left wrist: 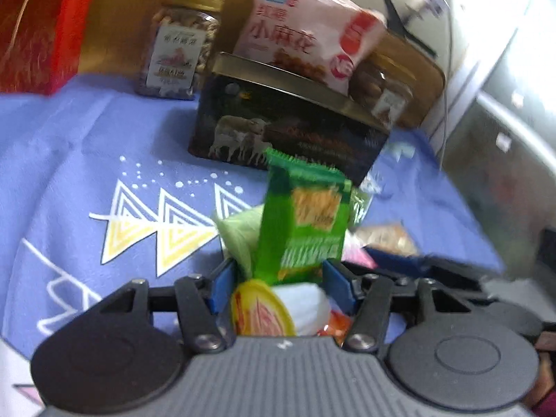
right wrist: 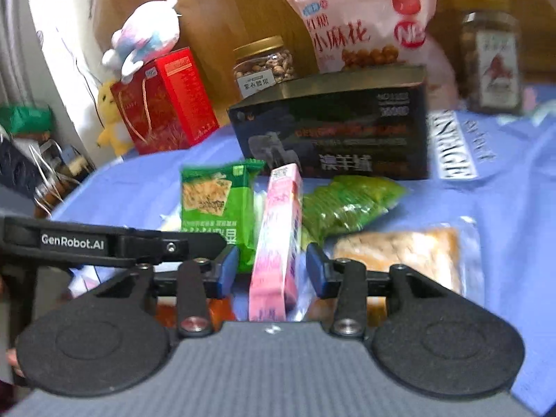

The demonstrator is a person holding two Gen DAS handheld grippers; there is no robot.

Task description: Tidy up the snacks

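The left gripper (left wrist: pixel 279 286) stood open around a green cracker pack (left wrist: pixel 305 222) without pressing it. The right gripper (right wrist: pixel 272 271) stood open around a pink box (right wrist: pixel 278 239). Both snacks sat on the blue cloth (left wrist: pixel 87 146), near a dark tin (left wrist: pixel 288 128).

Left gripper (left wrist: pixel 278 286) and right gripper (right wrist: pixel 272 271): black linkages, blue jaws, silver screws, ribbed grey housing

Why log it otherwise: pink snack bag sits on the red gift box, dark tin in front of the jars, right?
Not quite. The pink snack bag sits on the dark tin, not on the red gift box; that box carries a plush toy. The right wrist view shows it. The tin does stand in front of the nut jars.
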